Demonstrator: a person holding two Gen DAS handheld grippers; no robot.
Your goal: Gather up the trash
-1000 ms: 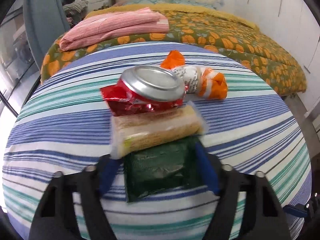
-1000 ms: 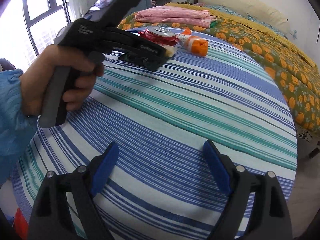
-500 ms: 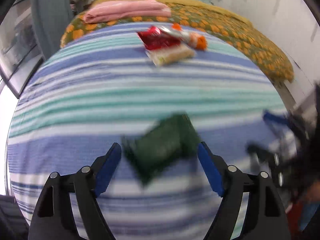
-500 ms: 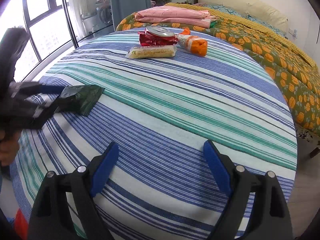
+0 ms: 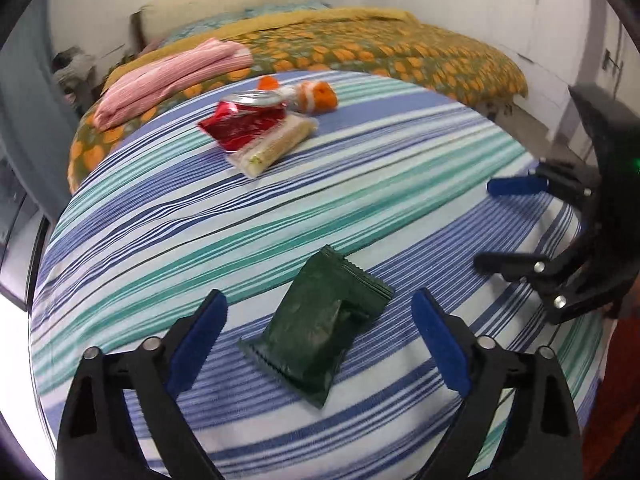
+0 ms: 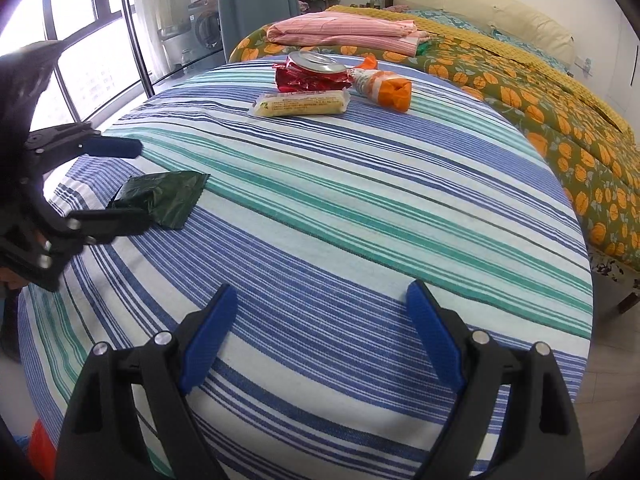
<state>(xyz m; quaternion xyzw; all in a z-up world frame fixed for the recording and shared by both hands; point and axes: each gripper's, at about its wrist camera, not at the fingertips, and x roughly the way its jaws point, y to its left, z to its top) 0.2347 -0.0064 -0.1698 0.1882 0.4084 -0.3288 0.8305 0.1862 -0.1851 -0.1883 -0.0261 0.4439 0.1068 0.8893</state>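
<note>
A dark green snack packet [image 5: 316,328] [image 6: 160,196] lies flat on the striped tablecloth [image 5: 360,208]. It sits between the fingers of my left gripper [image 5: 318,300] [image 6: 142,182], whose jaws are opening; the blue pads do not touch it. Farther back lies a pile of trash: a crushed red can [image 5: 246,120] [image 6: 312,74], a pale yellow snack bar packet [image 5: 276,146] [image 6: 300,105] and an orange-and-white wrapper [image 5: 316,94] [image 6: 384,86]. My right gripper [image 6: 322,290] [image 5: 484,224] hovers open over the near cloth with nothing between its fingers.
Behind the round table stands a bed with an orange-patterned cover [image 6: 560,120] and a folded pink cloth [image 6: 344,28]. A window [image 6: 80,60] and a blue curtain [image 6: 256,4] are at the left. Something orange-red [image 6: 40,448] shows below the table edge.
My left gripper has drawn back from the trash pile with the green packet and let it go on the near part of the table, its jaws spreading. The right gripper has stayed still.
</note>
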